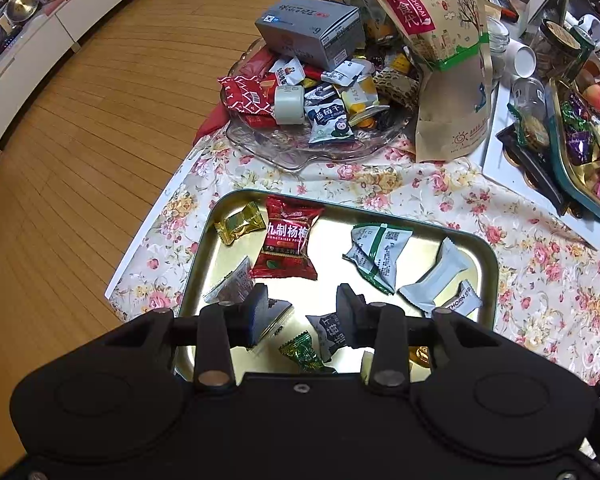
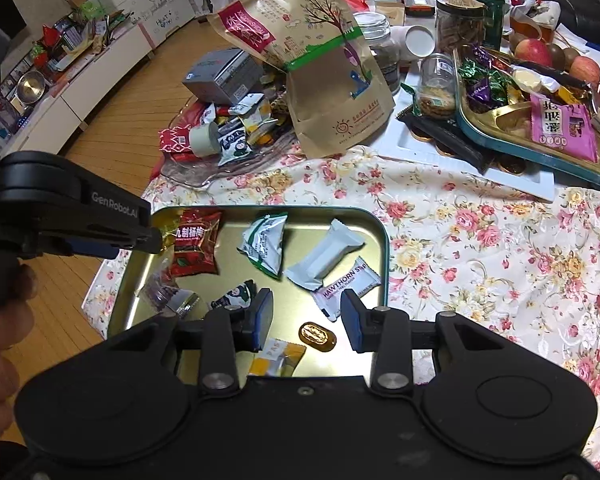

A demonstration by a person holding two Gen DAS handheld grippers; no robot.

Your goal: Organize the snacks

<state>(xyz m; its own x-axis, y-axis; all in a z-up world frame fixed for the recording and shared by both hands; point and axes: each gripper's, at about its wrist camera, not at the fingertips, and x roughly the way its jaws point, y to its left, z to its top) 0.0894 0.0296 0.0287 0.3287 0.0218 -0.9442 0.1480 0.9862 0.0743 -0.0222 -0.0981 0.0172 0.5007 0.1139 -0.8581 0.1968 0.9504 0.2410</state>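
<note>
Snacks: lay scattered in wrappers inside the gold tin tray (image 1: 488,264); red plum packet (image 1: 287,240) at the far left, green-and-white pouch (image 1: 374,254) mid-tray, plain white bar (image 1: 436,276) toward the right wall, hawthorn candy (image 2: 346,286) just beside it.
Smaller pieces: gold oval sweet (image 2: 317,335) and yellow-white sachet (image 2: 276,360) lay at the near edge; dark blueberry packet (image 2: 236,296) near the middle.
Left tongs (image 1: 302,312): stood spread above the tray, pinching nothing.
Right tongs (image 2: 306,320): stood spread over the gold oval sweet, apart from it.
Unsorted heap: filled the glass dish (image 1: 260,148) beyond the tray, under a grey carton (image 1: 308,30), beside a tall kraft bag (image 1: 444,60).
Worktop: covered with floral cloth (image 2: 480,248); second teal-rimmed tray (image 2: 512,148) of sweets at far right.
Room: wooden floor (image 1: 100,120), white low cabinet (image 1: 32,56) along the wall.
</note>
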